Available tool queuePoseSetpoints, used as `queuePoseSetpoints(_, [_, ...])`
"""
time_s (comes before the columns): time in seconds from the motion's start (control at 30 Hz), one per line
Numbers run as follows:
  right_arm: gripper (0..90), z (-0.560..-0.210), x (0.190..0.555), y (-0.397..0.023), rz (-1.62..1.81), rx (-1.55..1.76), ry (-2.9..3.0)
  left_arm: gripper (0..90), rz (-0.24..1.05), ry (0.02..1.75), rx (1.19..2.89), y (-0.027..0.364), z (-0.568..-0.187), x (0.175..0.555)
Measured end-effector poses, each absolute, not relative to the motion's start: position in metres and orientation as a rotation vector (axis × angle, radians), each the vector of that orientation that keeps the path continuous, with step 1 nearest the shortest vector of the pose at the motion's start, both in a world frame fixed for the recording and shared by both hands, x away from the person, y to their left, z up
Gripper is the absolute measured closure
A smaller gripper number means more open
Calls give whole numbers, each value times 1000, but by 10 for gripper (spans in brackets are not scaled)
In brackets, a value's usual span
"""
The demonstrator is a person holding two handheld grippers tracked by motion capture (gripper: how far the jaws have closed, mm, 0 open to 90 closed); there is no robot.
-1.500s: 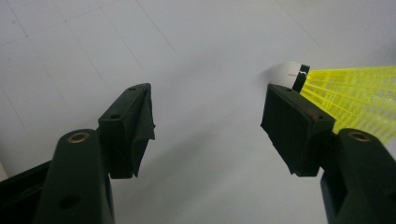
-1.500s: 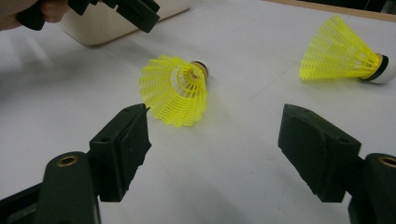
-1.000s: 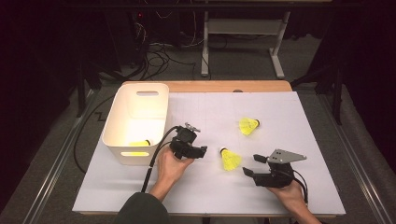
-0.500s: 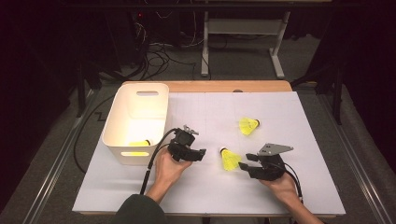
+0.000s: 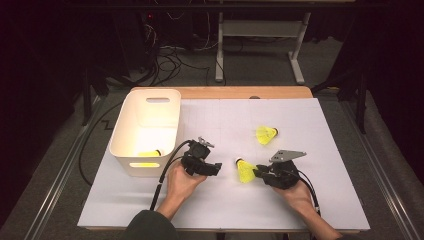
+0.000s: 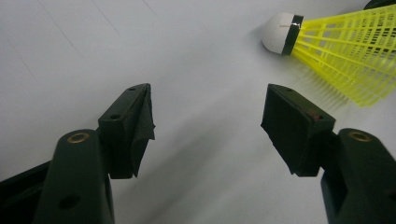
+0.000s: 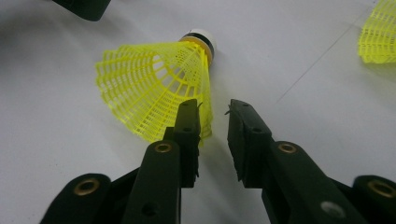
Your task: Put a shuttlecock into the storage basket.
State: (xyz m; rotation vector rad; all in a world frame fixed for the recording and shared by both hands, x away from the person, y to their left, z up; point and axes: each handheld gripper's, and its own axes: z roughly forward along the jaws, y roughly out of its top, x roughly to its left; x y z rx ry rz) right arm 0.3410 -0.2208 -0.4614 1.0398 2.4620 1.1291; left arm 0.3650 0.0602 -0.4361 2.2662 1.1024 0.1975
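A yellow shuttlecock (image 5: 245,170) with a white cork lies on its side on the white sheet, between my two grippers. My right gripper (image 5: 257,173) has reached its skirt from the right. In the right gripper view the jaws (image 7: 215,109) have just been closing, and the rim of the mesh skirt (image 7: 154,88) sits in the narrow gap between them; the pads do not press on it. My left gripper (image 5: 216,168) rests just left of the shuttlecock, jaws wide open (image 6: 208,121) and nothing between them. The shuttlecock (image 6: 336,56) lies ahead to its right.
A second yellow shuttlecock (image 5: 266,135) lies farther back on the sheet (image 5: 225,120), also at the upper right (image 7: 378,32) of the right gripper view. A white basket (image 5: 145,167) at the left holds a third shuttlecock (image 5: 150,153). Cables trail from both grippers.
My right gripper has moved left up to the near shuttlecock and its jaws have narrowed around the skirt's rim. The left gripper has stayed in place.
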Motion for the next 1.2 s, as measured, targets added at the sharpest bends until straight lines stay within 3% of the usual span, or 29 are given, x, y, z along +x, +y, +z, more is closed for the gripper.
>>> queuePoseSetpoints(0.47, [896,-460,342,-218,1125,1042,2472,343,175,1100,2261,61,-441,363])
queuePoseSetpoints(1.2, [900,-452,348,-207,1118,1067,2474,317,165,1077,2261,63,-440,361])
